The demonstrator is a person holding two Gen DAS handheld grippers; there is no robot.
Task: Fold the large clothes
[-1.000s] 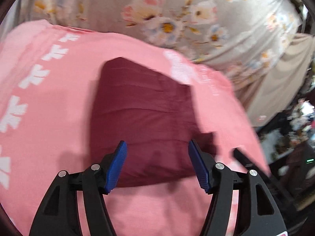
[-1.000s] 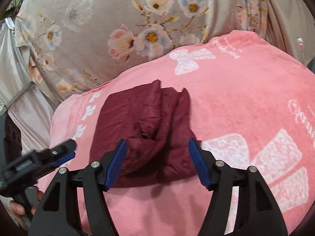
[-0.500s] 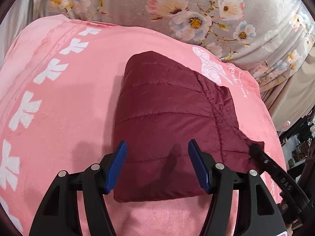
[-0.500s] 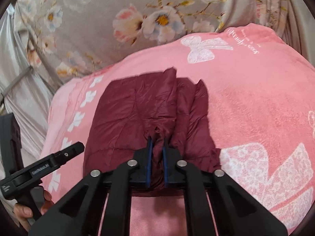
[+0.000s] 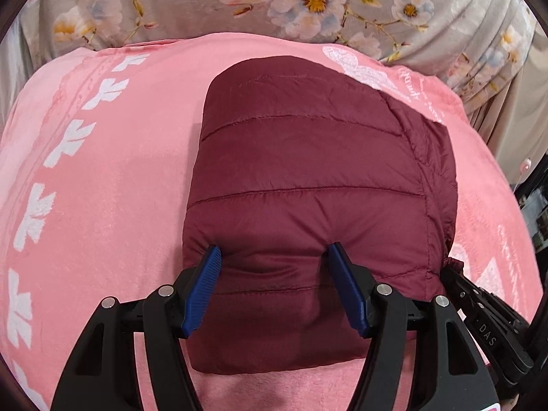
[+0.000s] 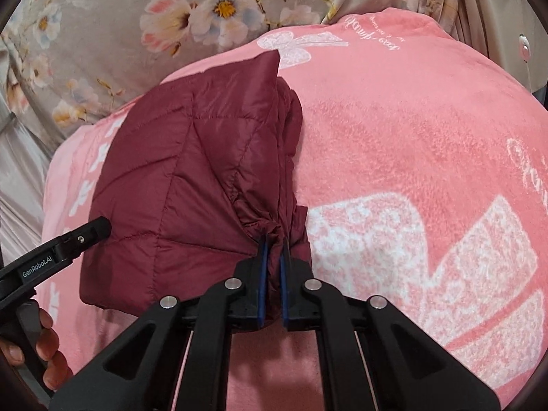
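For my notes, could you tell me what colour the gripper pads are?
The pads are blue, ribbed, on black fingers; clearest in the left wrist view.

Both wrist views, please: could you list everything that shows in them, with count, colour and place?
Quilted jacket: one, maroon, folded into a bundle on the blanket, its near edge by both grippers.
Blanket: one, pink with white bow prints, spread under the jacket.
Floral sheet: one, grey-beige with pale flowers, behind the blanket.
Plain cloth: one, beige, hanging at the right edge of the left view.
Left gripper: black with blue pads, open, pressed down over the jacket's near edge.
Right gripper: black with blue pads, shut on a bunched fold of the jacket.
Person's hand: one, holding the left gripper's handle.
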